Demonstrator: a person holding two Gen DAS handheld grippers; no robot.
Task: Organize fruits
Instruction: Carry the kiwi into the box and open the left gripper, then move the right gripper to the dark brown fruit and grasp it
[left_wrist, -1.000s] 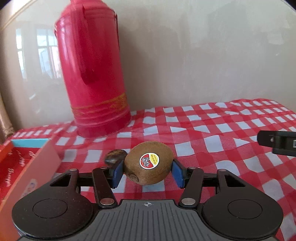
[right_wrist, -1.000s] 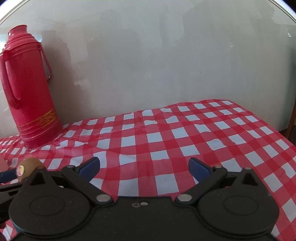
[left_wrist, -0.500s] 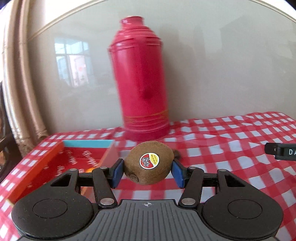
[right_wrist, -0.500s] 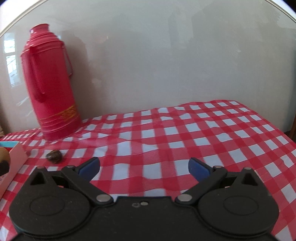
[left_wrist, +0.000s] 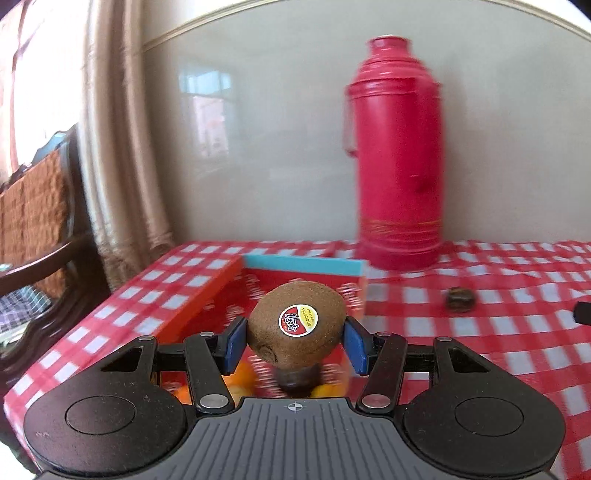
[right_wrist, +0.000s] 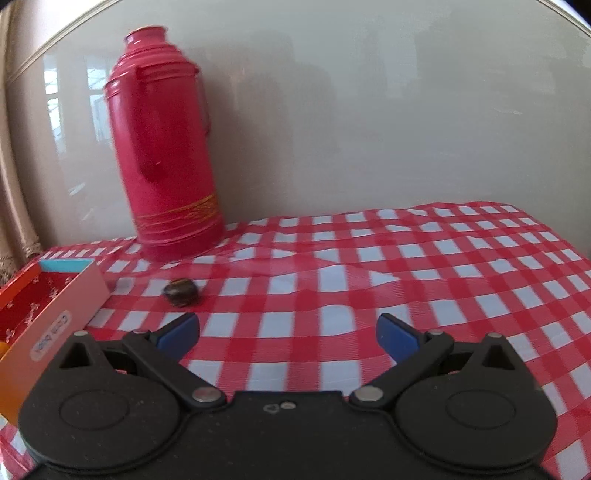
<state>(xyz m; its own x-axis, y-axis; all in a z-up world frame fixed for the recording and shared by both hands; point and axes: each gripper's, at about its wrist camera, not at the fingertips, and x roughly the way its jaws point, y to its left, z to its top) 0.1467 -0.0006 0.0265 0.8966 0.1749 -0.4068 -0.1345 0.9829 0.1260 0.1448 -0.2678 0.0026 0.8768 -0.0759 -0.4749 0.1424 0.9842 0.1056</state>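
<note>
- left gripper (left_wrist: 295, 341) clamped kiwi (left_wrist: 297, 326), long axis across pads, right over red box (left_wrist: 221, 284).
- right gripper (right_wrist: 288, 332) gaped wide, nothing in it; dark fruit (right_wrist: 181, 292) lay ahead-left, nearer it.

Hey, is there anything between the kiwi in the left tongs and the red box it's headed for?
Nothing visible blocks it. The left tongs hold the brown stickered kiwi above the open red cardboard box. Inside, orange fruits and a dark brown fruit lie blurred below it, so free space there is hard to judge.
</note>
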